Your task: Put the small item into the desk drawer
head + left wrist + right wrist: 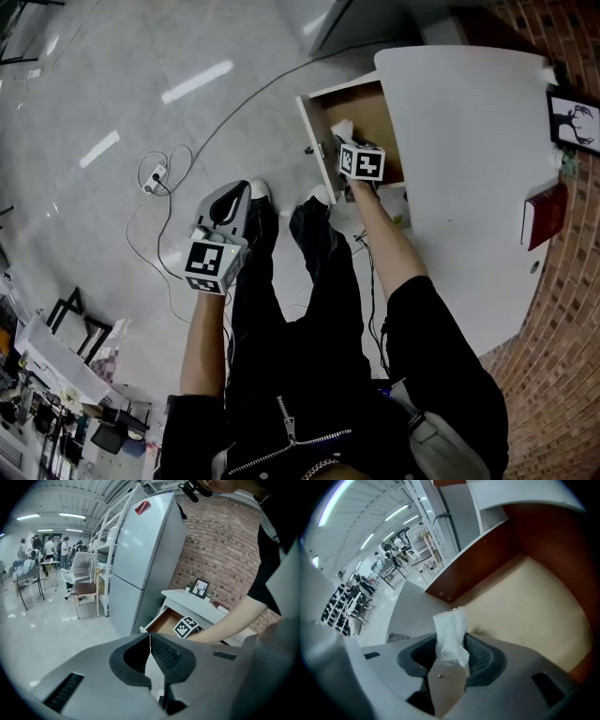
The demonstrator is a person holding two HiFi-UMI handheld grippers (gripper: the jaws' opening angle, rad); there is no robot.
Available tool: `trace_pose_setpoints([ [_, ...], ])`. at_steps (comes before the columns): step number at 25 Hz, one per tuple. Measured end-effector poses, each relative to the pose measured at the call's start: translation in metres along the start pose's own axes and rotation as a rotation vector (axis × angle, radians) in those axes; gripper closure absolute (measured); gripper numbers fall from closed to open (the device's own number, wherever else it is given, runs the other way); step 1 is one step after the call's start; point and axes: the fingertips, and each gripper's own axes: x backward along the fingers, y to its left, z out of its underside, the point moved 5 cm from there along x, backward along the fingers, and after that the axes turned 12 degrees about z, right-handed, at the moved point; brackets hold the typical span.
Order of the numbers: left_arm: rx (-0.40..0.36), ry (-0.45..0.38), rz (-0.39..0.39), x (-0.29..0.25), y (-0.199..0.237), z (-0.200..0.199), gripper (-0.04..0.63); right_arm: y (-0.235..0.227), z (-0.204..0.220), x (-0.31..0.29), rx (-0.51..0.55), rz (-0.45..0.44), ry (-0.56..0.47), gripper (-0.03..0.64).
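Observation:
The small item is a white crinkled packet (pixel 450 634) standing up between the pads of my right gripper (pixel 451 644), which is shut on it. In the head view the right gripper (pixel 345 131) reaches down into the open desk drawer (pixel 314 127), with the packet (pixel 341 126) showing white at its tip. The drawer's bare tan floor (pixel 525 602) lies just beyond the packet. My left gripper (pixel 234 192) hangs over the floor, left of the drawer and apart from it. Its jaws (pixel 150 637) meet with nothing between them. The drawer (pixel 164 620) shows beyond them.
The white desk (pixel 469 141) carries a framed picture (pixel 574 117) and a red book (pixel 546 214), against a brick wall. A cable and power strip (pixel 155 173) lie on the glossy floor. A tall grey refrigerator (pixel 140 550) stands beside the desk.

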Motion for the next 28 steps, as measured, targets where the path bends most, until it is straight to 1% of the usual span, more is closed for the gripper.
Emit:
trace_pose_setpoints([
  [4,0.025,0.018,-0.020,0.000,0.006,0.013,0.574,0.002,0.007,-0.019,0.028,-0.008,0.029,0.443],
  [7,0.021,0.036,-0.019,0.000,0.007,0.020,0.574,0.002,0.011,-0.032,0.045,0.006,0.037,0.443],
  [12,0.035,0.057,-0.025,0.004,0.008,0.030,0.574,-0.007,0.017,-0.046,0.022,0.022,0.060,0.442],
  [16,0.048,0.056,-0.034,0.006,0.010,0.035,0.574,-0.011,0.018,-0.051,0.011,-0.005,0.088,0.442],
  [20,0.054,0.055,-0.030,0.005,0.009,0.037,0.574,-0.011,0.018,-0.052,0.033,-0.013,0.101,0.440],
  [23,0.054,0.049,-0.026,0.006,0.009,0.034,0.574,-0.012,0.018,-0.048,0.019,0.014,0.094,0.426],
  [24,0.053,0.047,-0.022,0.006,0.009,0.033,0.574,-0.012,0.018,-0.045,0.009,0.026,0.092,0.405],
  [25,0.051,0.044,-0.018,0.007,0.009,0.031,0.574,-0.011,0.017,-0.043,0.002,0.034,0.089,0.397],
  [28,0.039,0.036,-0.007,0.008,0.007,0.022,0.574,-0.005,0.013,-0.033,0.003,0.043,0.067,0.396],
])
